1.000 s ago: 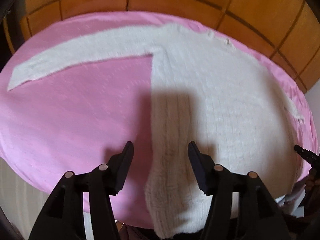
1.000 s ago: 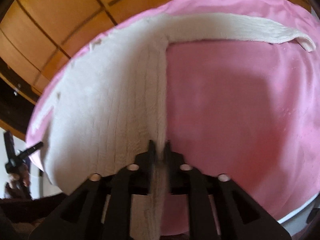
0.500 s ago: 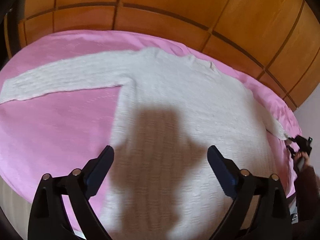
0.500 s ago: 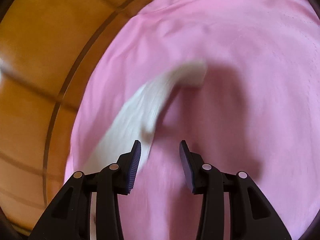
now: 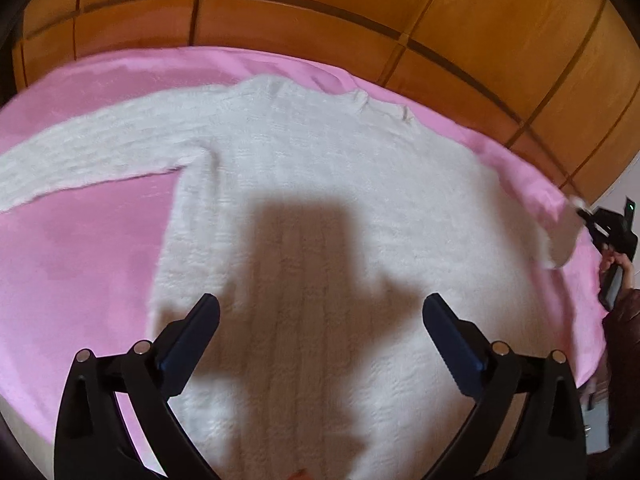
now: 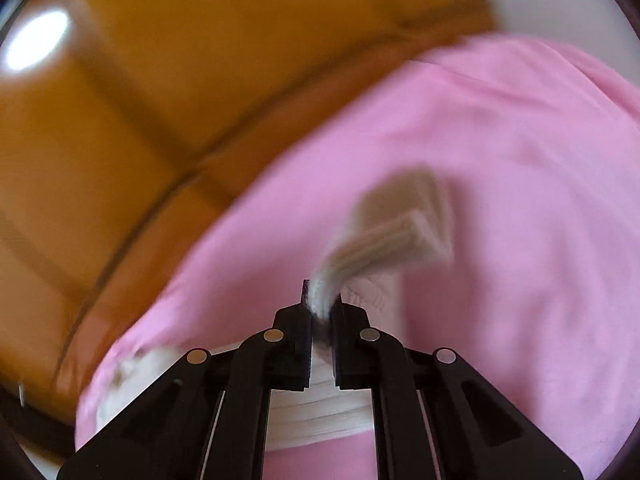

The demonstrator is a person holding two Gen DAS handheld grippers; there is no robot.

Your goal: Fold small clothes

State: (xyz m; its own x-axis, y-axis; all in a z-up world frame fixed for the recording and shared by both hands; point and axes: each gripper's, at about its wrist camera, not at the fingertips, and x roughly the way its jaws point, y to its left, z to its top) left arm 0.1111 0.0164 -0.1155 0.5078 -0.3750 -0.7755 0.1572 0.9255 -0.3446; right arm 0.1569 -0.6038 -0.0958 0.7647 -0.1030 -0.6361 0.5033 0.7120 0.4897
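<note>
A white knitted sweater (image 5: 320, 200) lies flat on a pink cloth (image 5: 80, 272), with its left sleeve (image 5: 100, 152) stretched out to the left. My left gripper (image 5: 320, 312) hovers over the sweater's lower body, its jaws opening wide with nothing pinched between them. At the far right, my right gripper (image 5: 580, 210) lifts the other sleeve (image 5: 560, 240) off the cloth. In the right wrist view, that gripper (image 6: 322, 304) is shut on the sleeve, and the ribbed cuff (image 6: 400, 232) sticks out beyond the fingertips, blurred.
Orange wooden panels (image 5: 320, 8) rise behind the pink-covered surface. A person's hand (image 5: 618, 264) and dark sleeve hold the right gripper at the surface's right edge. The surface's rounded edge runs along the lower left.
My left gripper let go of the sweater's side, opened wide and shifted right over its body. My right gripper released the hem, swung to the right sleeve's end and closed on it, lifting it.
</note>
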